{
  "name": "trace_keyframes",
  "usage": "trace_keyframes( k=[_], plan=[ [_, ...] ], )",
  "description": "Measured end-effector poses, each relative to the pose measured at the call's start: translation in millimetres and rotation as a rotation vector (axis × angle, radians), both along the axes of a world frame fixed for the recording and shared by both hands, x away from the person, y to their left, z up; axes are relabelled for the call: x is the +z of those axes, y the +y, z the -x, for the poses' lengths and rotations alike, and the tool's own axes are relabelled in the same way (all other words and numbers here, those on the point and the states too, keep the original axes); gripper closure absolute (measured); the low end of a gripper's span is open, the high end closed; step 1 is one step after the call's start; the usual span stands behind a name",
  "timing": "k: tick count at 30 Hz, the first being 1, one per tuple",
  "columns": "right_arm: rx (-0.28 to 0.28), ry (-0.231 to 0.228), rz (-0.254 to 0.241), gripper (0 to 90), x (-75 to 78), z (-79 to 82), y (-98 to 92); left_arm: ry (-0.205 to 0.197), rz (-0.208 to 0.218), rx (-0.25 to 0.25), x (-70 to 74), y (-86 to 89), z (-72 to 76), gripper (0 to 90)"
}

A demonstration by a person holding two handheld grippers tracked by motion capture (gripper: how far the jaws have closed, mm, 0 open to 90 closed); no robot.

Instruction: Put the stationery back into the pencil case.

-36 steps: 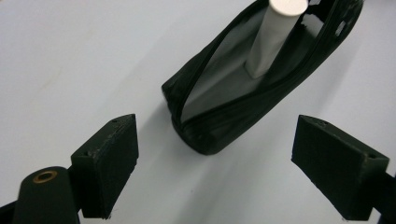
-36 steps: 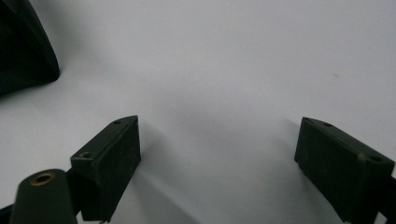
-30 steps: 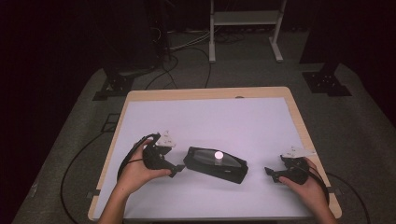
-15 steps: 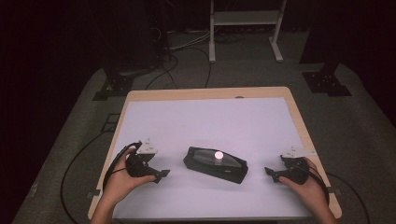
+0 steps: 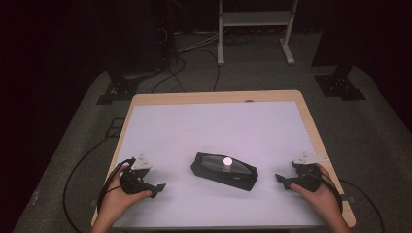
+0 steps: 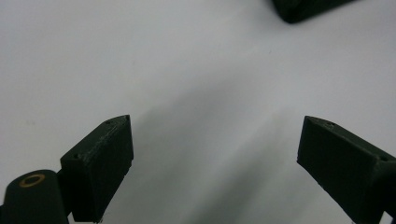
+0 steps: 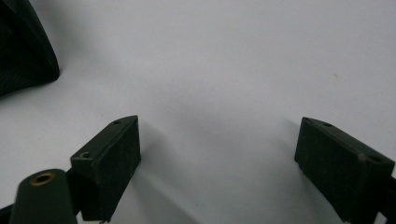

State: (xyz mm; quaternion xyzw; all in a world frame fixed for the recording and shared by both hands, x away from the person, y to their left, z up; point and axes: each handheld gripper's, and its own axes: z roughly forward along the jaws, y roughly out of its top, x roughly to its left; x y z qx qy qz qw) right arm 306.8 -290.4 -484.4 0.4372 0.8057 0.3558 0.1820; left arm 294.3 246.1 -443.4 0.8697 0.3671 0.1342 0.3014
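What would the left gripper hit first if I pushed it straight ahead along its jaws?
Probably the black case: the left gripper points right toward it, open, bare table between. Its own view puts the case off-centre, so it might only clip the corner.

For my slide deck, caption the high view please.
Two hand-held grippers, left gripper and right gripper, jaws open, flank a black case on the white table.

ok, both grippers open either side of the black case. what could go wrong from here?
1. The black case lies apart from the left gripper and the right gripper, angled across the table; a grab from one side might just push or spin it.
2. Its top looks glossy, with a bright glare spot, so the jaws could slip.
3. The right gripper's cable trails near the table's edge and may snag.
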Motion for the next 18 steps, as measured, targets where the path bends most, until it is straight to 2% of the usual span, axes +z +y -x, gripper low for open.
trace_keyframes(
  k=[7, 12, 15, 18],
  plan=[
    [0.0, 0.0, 0.0, 13.0, 0.0, 0.0, 0.0, 0.005, -0.033, 0.032, -12.2, 5.8, 3.6, 10.1],
    [0.0, 0.0, 0.0, 13.0, 0.0, 0.0, 0.0, 0.001, -0.037, 0.034, -18.4, 6.1, 6.3, 10.1],
    [0.0, 0.0, 0.0, 13.0, 0.0, 0.0, -0.1, -0.009, -0.01, 0.046, -23.4, 8.2, 10.4, 9.8],
    [0.0, 0.0, 0.0, 13.0, 0.0, 0.0, 0.0, -0.017, -0.001, 0.05, -24.7, 9.7, 12.5, 8.9]
  ],
)
